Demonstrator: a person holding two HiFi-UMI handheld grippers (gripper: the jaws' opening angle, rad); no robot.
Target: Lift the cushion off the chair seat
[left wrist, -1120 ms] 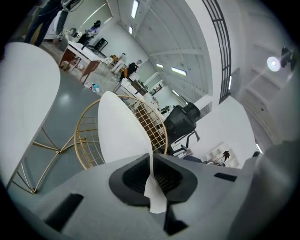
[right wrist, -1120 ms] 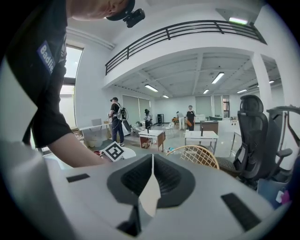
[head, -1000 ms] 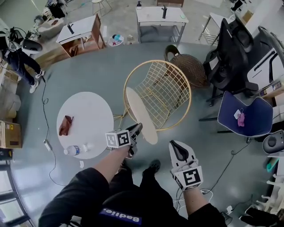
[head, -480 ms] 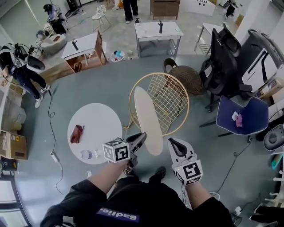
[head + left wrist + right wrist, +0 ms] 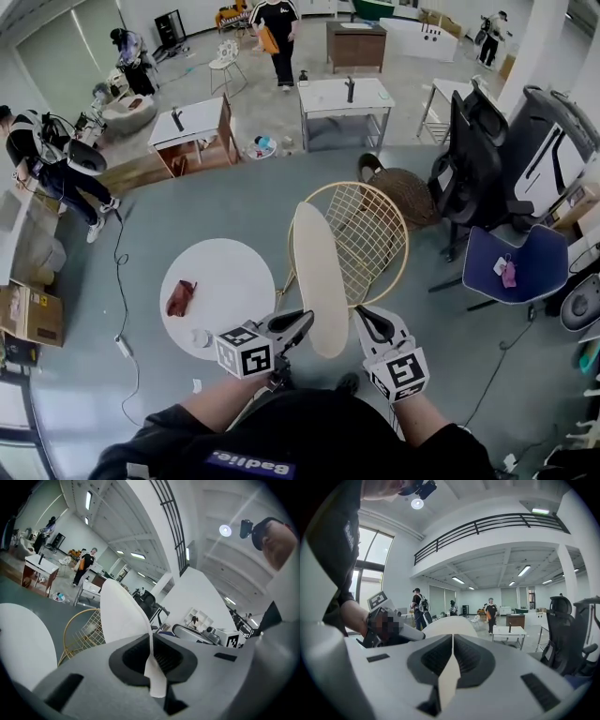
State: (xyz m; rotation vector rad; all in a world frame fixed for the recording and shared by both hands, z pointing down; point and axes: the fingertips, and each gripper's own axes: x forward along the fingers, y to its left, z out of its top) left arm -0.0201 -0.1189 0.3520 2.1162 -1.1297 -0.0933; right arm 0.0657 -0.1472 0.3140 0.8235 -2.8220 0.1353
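The cushion [image 5: 318, 277] is a thin cream round pad, held up on edge in front of the gold wire chair [image 5: 373, 232] and clear of its seat. My left gripper [image 5: 306, 322] is shut on the cushion's near left rim. My right gripper [image 5: 362, 319] is shut on the near right rim. In the left gripper view the cushion [image 5: 120, 615] rises out of the closed left gripper [image 5: 151, 654]. In the right gripper view the pad's cream edge [image 5: 449, 626] runs between the jaws of the right gripper [image 5: 452, 657], with the left gripper [image 5: 386, 620] beside it.
A white round table [image 5: 234, 277] stands left of the chair, with a red cloth [image 5: 180, 298] and a bottle [image 5: 200, 337] on it. A wicker stool [image 5: 405, 192] sits behind the chair. Black office chairs [image 5: 473, 169] and a blue seat [image 5: 517, 262] stand to the right. Several people are at the back.
Both grippers have risen with the cushion. The pad has come up off the chair seat and now stands more upright, nearer to me.
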